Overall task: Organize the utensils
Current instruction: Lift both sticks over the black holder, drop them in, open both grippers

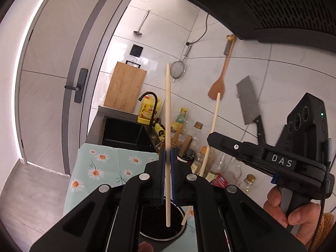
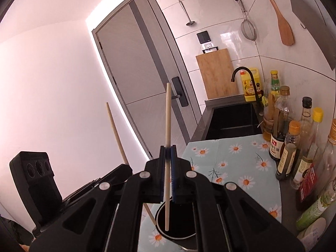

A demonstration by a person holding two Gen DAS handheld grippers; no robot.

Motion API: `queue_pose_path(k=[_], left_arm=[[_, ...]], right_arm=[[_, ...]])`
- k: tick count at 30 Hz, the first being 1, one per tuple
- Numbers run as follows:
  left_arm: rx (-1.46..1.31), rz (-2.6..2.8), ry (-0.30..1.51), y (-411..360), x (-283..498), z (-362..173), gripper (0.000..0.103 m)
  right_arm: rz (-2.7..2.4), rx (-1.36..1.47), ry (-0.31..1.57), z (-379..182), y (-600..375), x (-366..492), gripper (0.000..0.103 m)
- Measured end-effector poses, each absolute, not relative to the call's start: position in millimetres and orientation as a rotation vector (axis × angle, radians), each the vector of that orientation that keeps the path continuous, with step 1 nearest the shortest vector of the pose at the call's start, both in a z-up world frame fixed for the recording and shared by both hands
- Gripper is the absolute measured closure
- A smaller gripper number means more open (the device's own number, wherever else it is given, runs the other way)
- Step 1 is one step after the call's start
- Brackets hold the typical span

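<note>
Through the left wrist camera I am seeing the left gripper [image 1: 168, 155] clamping its blue pads together on a pale wooden chopstick [image 1: 168, 109], which is standing nearly upright between them, its top rising well above the fingertips and its lower end hanging over the mouth of a dark round utensil holder [image 1: 161, 229] just below the gripper. Off to the right of it, the right gripper [image 1: 212, 139] is pinching a second chopstick [image 1: 213, 126], which is slanting so that its lower tip is reaching down to the holder's rim beside the first one; a hand [image 1: 294, 208] is wrapping the handle of that tool. Ahead of the gripper a daisy-print cloth [image 1: 100, 168] is covering the counter, with a black sink [image 1: 124, 134] beyond it, a cluster of bottles [image 1: 197, 138] ahead and to the right, and a wooden spatula [image 1: 219, 82] and a cleaver [image 1: 248, 103] hanging on the tiled wall. Through the right wrist camera I am seeing the right gripper [image 2: 168, 149] closed tight on its own chopstick [image 2: 168, 115], held almost vertical, the lower end dipping inside the holder [image 2: 178, 224] directly beneath the fingers. To its left, the other chopstick [image 2: 117, 134] is leaning, its lower tip resting at the holder's left rim, and the body of the left tool is showing low on that side. The cloth [image 2: 241, 159] is stretching ahead and to the right, with the bottles [image 2: 289, 147] lining its far right edge.
</note>
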State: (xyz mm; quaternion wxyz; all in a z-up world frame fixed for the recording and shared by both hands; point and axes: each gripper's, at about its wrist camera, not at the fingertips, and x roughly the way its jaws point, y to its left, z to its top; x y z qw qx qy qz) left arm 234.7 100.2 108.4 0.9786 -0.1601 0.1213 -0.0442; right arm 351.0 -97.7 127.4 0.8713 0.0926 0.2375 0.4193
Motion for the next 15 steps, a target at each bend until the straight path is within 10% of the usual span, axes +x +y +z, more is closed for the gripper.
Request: queue_pose_path(k=[15], left_arm=[[-0.244,-0.04,0.244,95,251,60,0.099]], right_arm=[[0.833,0.146,0.484,67,-86,358,0.097]])
